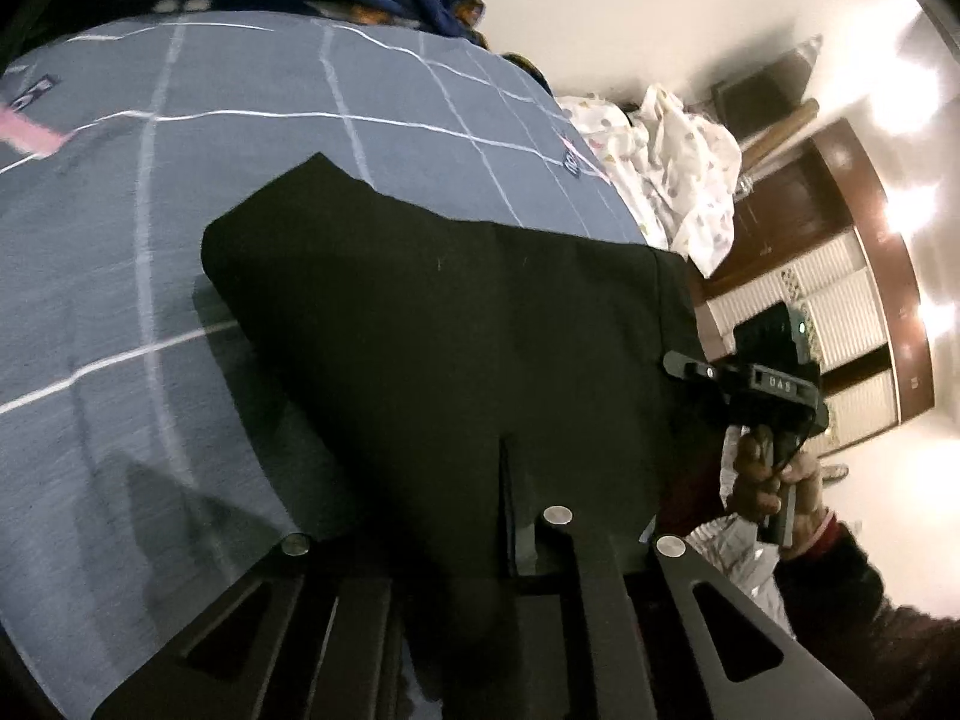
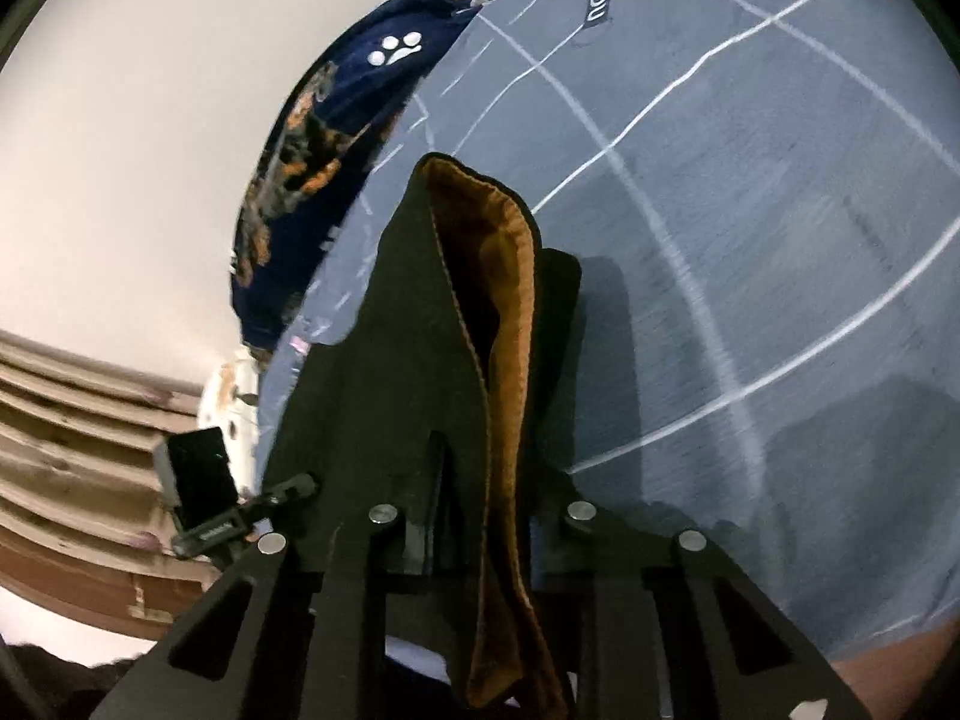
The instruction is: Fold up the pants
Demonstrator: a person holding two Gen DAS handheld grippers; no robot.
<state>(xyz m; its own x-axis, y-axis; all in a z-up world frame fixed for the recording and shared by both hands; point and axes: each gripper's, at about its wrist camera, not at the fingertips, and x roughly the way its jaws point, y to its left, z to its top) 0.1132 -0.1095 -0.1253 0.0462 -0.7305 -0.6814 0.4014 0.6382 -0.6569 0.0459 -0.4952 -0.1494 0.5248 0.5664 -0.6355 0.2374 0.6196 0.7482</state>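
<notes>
both grippers' fingers (image 1: 507,480) pinch the black pants (image 1: 456,312), lifted over bedspread (image 1: 120,228).

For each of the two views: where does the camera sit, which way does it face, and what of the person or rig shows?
Left wrist: on the left gripper, facing down-forward over black pants on the grey bedsheet; the person's other hand holds the right gripper.
Right wrist: on the right gripper, over the pants' brown lining; the left gripper shows.
Shared: pants, bedsheet, navy blanket.
</notes>
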